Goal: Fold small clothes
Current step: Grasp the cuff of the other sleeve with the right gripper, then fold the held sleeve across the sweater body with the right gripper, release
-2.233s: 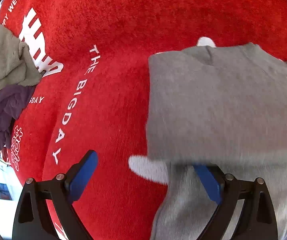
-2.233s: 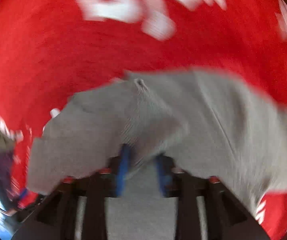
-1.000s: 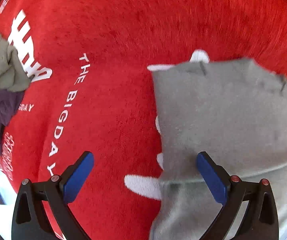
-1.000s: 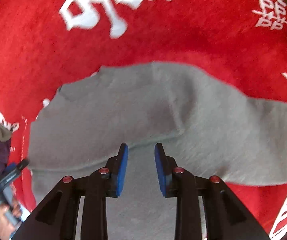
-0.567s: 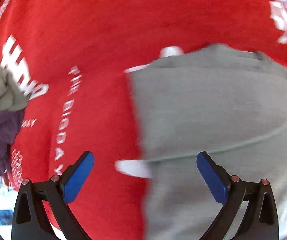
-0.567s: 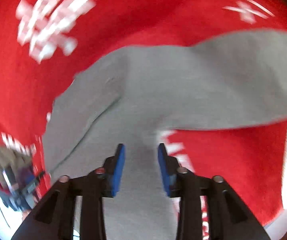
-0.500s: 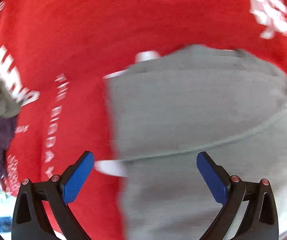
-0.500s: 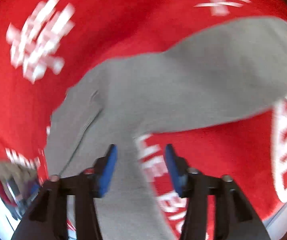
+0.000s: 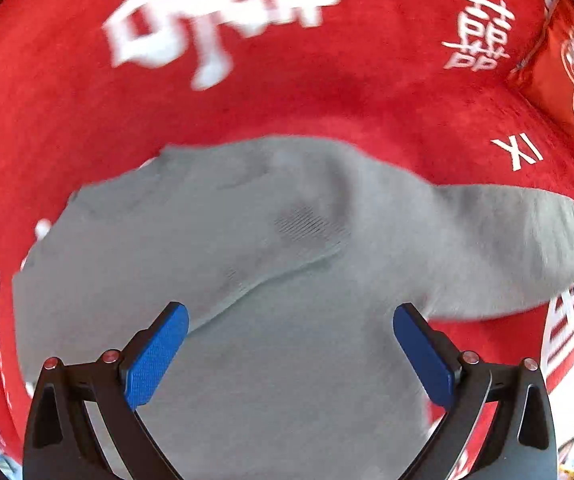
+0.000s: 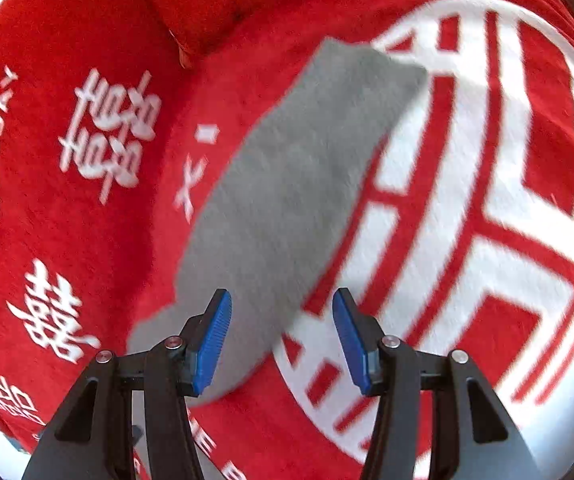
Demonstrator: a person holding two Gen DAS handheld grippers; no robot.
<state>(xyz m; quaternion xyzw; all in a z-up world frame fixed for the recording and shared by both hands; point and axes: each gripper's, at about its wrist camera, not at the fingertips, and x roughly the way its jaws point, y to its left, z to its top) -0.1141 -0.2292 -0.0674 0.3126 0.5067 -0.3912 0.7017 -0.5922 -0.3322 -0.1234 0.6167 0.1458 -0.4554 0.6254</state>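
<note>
Red plush blanket (image 9: 327, 92) printed with white lettering and wedding characters forms the work surface in both views; a red patterned cushion (image 9: 567, 64) lies at its far right edge. Grey knit garment (image 9: 247, 280), a small long-sleeved top, lies spread on the blanket. In the left wrist view its body fills the middle, a folded-over layer ending in a diagonal hem line across the body, and one sleeve (image 10: 299, 184) extends away to the right of the body. In the right wrist view that sleeve lies flat, running from near the fingers toward the cushion, partly over the large white emblem (image 10: 487, 220).

Left gripper (image 9: 291, 344) hovers over the garment's near part with its blue pads wide apart, holding nothing. Right gripper (image 10: 281, 332) is likewise parted, empty, its fingers straddling the near end of the sleeve; whether the pads touch the cloth cannot be told.

Handling, as a judgement: the knit looks soft, light and limp, so it will drape and sag when lifted and may drag on the plush pile. A pinch at the sleeve's cuff or edge, through a single layer, should carry it across the body; grasping mid-sleeve risks bunching.
</note>
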